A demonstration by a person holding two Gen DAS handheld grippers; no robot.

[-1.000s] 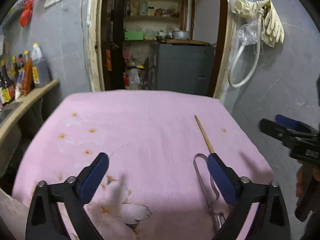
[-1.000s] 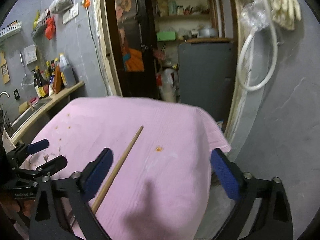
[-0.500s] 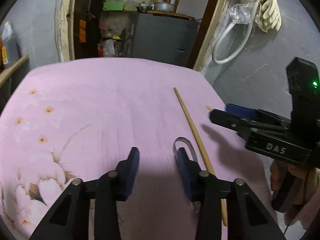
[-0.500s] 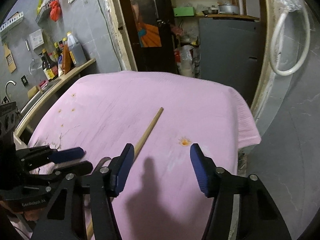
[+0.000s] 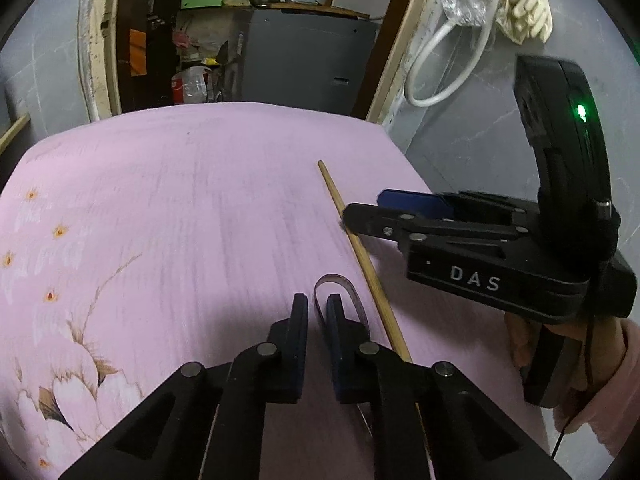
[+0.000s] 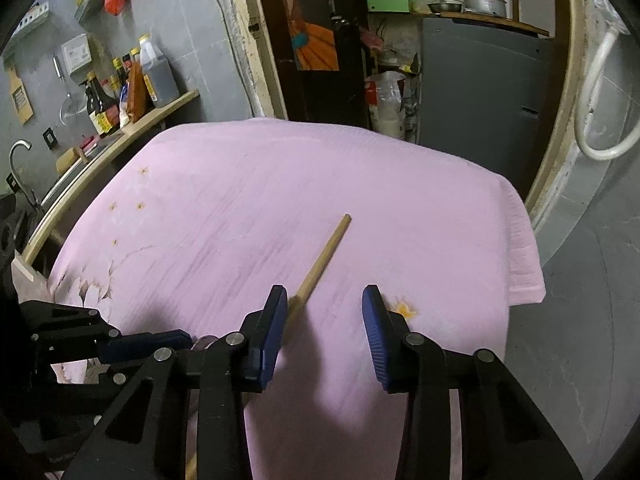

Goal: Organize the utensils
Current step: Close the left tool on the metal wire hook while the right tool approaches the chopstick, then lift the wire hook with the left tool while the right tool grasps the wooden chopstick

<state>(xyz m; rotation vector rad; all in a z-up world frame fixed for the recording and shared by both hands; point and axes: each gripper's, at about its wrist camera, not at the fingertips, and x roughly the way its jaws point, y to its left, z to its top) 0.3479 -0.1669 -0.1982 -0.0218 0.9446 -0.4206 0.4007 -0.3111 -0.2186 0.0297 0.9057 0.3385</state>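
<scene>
A long wooden stick [image 5: 356, 240] lies on the pink flowered cloth [image 5: 160, 220], pointing away from me; it also shows in the right wrist view [image 6: 324, 256]. A metal utensil with a looped end [image 5: 352, 296] lies just left of the stick. My left gripper [image 5: 317, 312] has its jaws nearly closed around the left arm of that loop. My right gripper [image 6: 325, 320] is open, low over the cloth, its left finger [image 6: 276, 312] against the stick's near part. In the left wrist view the right gripper [image 5: 400, 210] reaches in from the right, over the stick.
The cloth's right edge [image 6: 520, 240] drops off to a grey floor. A wooden counter with sauce bottles [image 6: 132, 80] and a sink runs along the left. A doorway with a grey cabinet [image 5: 304, 60] stands behind. A white hose and gloves [image 5: 520, 12] hang on the right wall.
Both grippers moved forward and down toward the cloth. The left jaws narrowed from wide open to nearly closed at the metal loop. The right jaws narrowed partly and came beside the stick.
</scene>
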